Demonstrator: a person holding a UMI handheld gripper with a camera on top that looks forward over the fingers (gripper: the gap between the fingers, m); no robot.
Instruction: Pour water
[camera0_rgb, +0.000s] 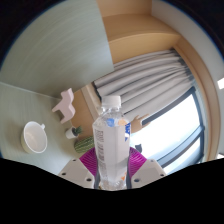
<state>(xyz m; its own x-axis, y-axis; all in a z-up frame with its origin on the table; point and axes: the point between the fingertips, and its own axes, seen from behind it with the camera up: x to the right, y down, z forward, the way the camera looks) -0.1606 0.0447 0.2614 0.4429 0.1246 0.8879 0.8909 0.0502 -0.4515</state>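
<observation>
A clear plastic water bottle with a white cap and a blue-and-white label stands upright between my fingers. My gripper is shut on the bottle's lower body, with the magenta pads pressed against both its sides. The bottle is lifted, and the scene behind it looks tilted. A white cup sits on the pale table to the left of the bottle, apart from it and beyond the fingers.
A small white figurine stands on the table beyond the cup. A small dark object lies near the bottle. Grey curtains and a bright window lie behind and to the right.
</observation>
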